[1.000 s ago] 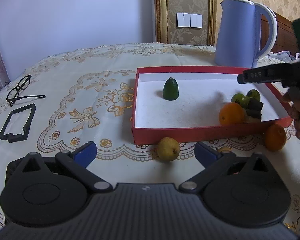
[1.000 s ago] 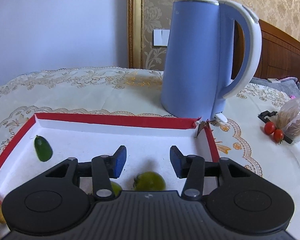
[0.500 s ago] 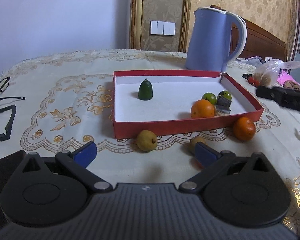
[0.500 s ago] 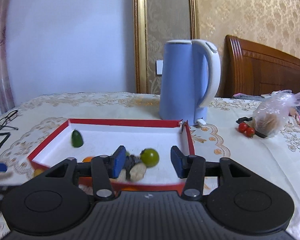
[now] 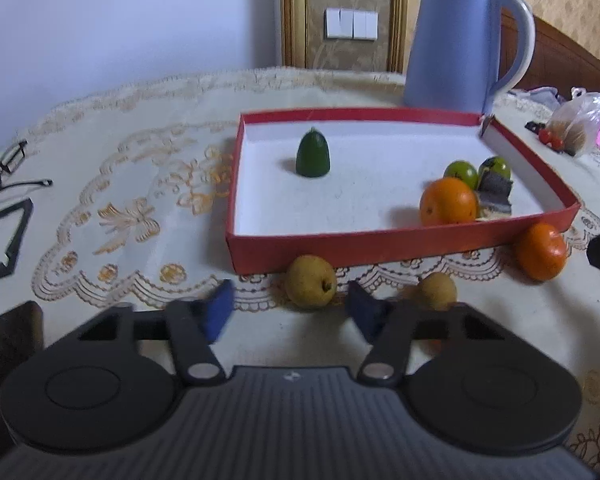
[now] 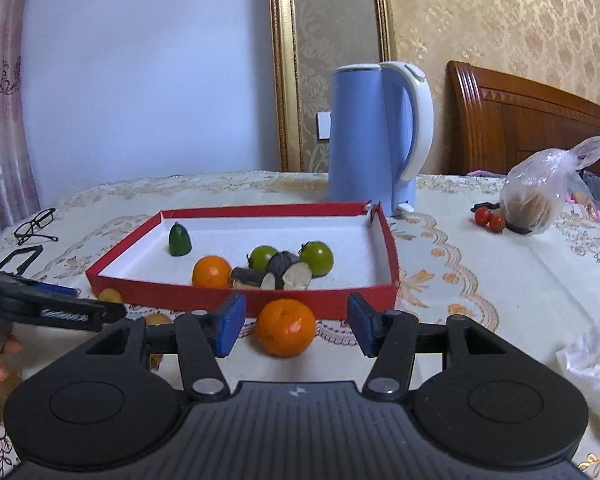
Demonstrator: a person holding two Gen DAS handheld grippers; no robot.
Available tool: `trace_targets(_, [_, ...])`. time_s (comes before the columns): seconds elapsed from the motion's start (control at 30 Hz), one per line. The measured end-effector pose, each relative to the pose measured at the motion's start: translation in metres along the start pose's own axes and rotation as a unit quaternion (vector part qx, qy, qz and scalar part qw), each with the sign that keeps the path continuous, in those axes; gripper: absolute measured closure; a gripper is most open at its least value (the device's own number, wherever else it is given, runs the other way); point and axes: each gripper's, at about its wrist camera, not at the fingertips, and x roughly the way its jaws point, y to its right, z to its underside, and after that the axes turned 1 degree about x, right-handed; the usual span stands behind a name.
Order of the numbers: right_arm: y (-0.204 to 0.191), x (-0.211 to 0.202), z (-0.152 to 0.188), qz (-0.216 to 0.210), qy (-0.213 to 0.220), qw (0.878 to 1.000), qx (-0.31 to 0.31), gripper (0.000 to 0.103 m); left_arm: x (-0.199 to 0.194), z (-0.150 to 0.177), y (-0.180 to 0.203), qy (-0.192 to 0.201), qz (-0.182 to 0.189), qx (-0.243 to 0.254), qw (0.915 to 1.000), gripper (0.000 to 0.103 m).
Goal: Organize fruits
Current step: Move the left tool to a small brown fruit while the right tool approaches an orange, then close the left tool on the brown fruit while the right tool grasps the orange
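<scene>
Left gripper (image 5: 288,314) is held spread before yellow pear (image 5: 310,281); right gripper (image 6: 293,326) is held spread around loose orange (image 6: 286,327) | red box (image 6: 300,308) beyond

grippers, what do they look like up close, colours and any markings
The left gripper and the right gripper look alike: a ribbed dark grey body with a small pale logo, two round black discs, black finger arms on silver pivot screws, and blue pads. No cables or sleeves show.

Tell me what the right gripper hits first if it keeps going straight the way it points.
Most likely the orange on the table: it sits just ahead, between the open fingers of the right gripper. Behind it stands the near wall of the red box. Depth is uncertain.
</scene>
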Motion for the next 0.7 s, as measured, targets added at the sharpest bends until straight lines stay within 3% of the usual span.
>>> trace_targets(0.13, [-0.001,0.001,0.005,-0.003,-0.005,1.0,0.004,0.048,0.003,-0.003,0.003,0.002,-0.001,0.0,1.0,0.06])
trace_targets(0.27, [-0.003,0.003,0.008,-0.005,-0.011,1.0,-0.001,0.048,0.004,-0.005,0.005,0.002,0.009,-0.002,1.0,0.077])
trace_targets(0.7, [-0.008,0.011,0.011,0.004,-0.022,1.0,-0.015,0.048,-0.006,-0.005,0.006,0.007,0.003,-0.001,1.0,0.077])
